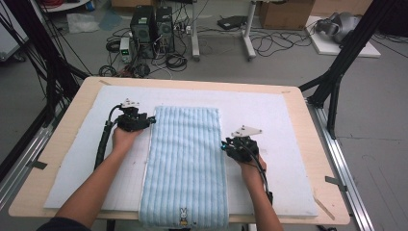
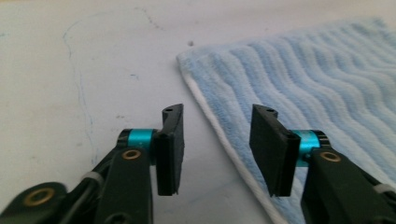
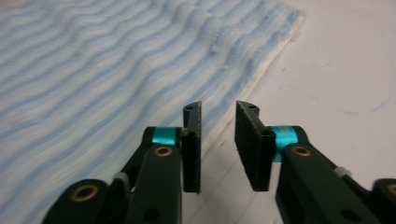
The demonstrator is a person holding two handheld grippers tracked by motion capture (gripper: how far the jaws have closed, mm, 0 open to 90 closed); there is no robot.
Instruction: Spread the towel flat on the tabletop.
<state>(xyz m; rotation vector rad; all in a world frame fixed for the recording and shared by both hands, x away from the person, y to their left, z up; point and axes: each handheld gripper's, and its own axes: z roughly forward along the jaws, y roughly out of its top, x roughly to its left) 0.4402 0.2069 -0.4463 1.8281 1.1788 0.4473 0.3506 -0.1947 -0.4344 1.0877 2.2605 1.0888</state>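
— Where's the towel [image 1: 185,166] from where you sit?

— In the high view it lies flat on the white mat [image 1: 269,120], in the middle of the table [image 1: 308,125]. Its long axis runs twelve to six. The far short edge points at twelve; the near end, with a small rabbit badge [image 1: 183,215], hangs at six over the table's front edge.

— And my left gripper [image 1: 153,120]?

— At the towel's ten o'clock corner, by the left long edge. In the left gripper view I see the jaws standing about half apart with nothing between them; the white hem [image 2: 219,130] runs up between them on the mat below, and the pads aren't pressing it.

— The right gripper [image 1: 224,144]?

— At three o'clock, just at the right long edge, about midway along. In the right gripper view the jaws have a narrow gap, and I see only the towel's edge [image 3: 261,77] and mat beyond it. It grips nothing.
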